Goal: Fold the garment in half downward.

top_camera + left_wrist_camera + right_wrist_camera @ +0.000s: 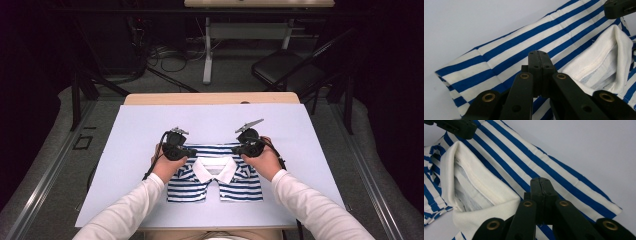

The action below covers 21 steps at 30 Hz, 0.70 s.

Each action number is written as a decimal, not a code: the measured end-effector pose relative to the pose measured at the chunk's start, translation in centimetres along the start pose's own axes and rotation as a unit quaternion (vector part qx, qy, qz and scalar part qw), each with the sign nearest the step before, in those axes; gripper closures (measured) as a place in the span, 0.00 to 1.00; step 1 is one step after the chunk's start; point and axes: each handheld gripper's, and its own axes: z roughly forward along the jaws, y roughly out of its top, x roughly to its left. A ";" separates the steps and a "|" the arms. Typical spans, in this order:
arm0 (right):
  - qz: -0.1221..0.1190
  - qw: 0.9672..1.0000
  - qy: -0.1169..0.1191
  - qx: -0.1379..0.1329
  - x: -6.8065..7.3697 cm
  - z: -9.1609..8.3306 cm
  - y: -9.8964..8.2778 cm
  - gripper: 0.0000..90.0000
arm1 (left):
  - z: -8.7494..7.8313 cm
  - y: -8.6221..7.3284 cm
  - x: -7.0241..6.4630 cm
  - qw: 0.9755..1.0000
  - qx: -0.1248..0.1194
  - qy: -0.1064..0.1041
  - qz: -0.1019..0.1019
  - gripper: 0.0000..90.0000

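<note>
Blue-and-white striped cotton polo shirt [215, 177] at centre frame: your left gripper [539, 58] and right gripper [541, 185] are clenched empty; dragging could undo folds.

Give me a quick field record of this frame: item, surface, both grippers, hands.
item: striped shirt, blue and white, white collar, partly folded
surface: pale mat on the table
left gripper: jaws shut, over the shirt's striped fold beside the collar; whether cloth is pinched cannot be told
right gripper: jaws shut, over the striped fold on the collar's other side; pinch likewise unclear
hands: left hand and right hand rest on the shirt
</note>
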 end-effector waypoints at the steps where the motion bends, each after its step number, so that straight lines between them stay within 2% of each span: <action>1: 0.000 1.000 0.001 0.004 0.0 0.1 -0.1 1.00 | 0.1 0.0 0.0 1.000 0.002 -0.001 0.000 1.00; 8: 0.003 1.000 0.017 0.007 0.3 0.3 -0.6 1.00 | 0.3 -0.4 -0.5 1.000 0.007 -0.010 0.002 1.00; 10: 0.000 1.000 0.020 0.005 0.5 0.3 -0.8 1.00 | 0.1 -0.5 -0.7 1.000 0.010 -0.014 0.012 1.00; 13: 0.000 1.000 0.026 0.012 0.7 -0.1 -1.1 1.00 | -0.2 -0.8 -1.0 1.000 0.009 -0.017 0.016 1.00; 21: 0.002 0.999 0.039 0.005 1.2 -0.8 -1.7 1.00 | -0.8 -1.4 -1.6 0.999 0.006 -0.024 0.027 1.00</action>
